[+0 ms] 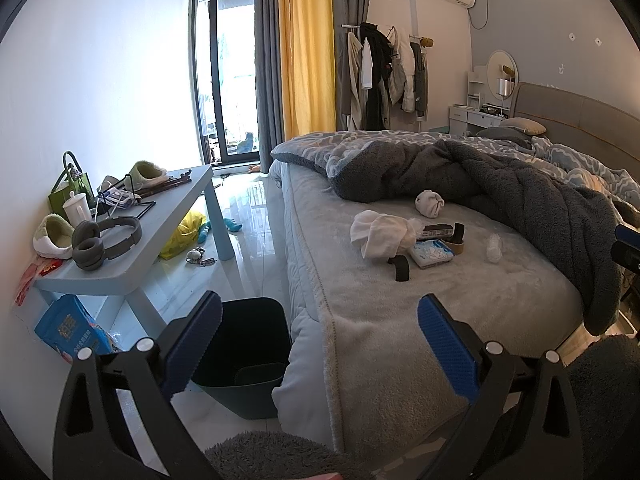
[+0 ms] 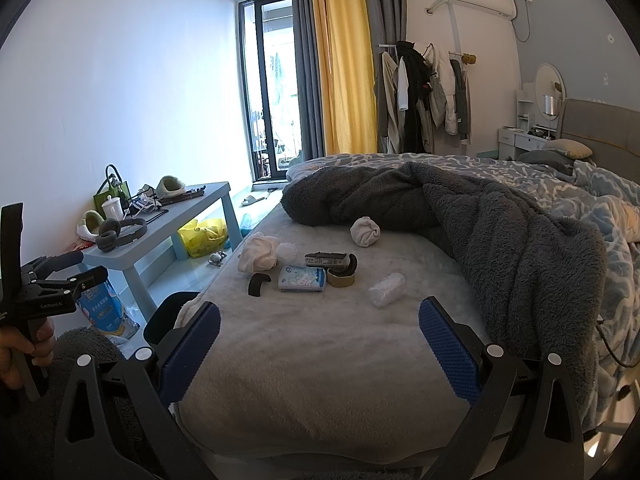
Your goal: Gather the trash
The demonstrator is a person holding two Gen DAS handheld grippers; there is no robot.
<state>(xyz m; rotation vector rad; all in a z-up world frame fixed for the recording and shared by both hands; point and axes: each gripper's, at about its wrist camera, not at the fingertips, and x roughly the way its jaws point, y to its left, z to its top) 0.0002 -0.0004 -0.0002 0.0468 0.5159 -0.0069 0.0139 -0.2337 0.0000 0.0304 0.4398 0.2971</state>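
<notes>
Right wrist view shows the right claw spread wide and empty above the near end of the bed, with the litter lying ahead of it on the grey sheet: a crumpled plastic wrapper nearest, a tissue pack, a roll of tape, a dark box, a curved black strip and a wad of white tissue. The left claw is likewise spread and holds nothing; below it, on the floor just beside the bed, stands the dark bin, open-topped. The wrapper looks very light, thin and crushable, probably slippery, so a pinch across its middle should bunch it enough to hold. The tissue wad is soft and would compress; grasping deep into its bulk seems safest. The tape roll is stiff and better taken across its rim. The soft sheet may snag under the fingers if the claw presses too low. A balled sock farther back is likely not trash.
</notes>
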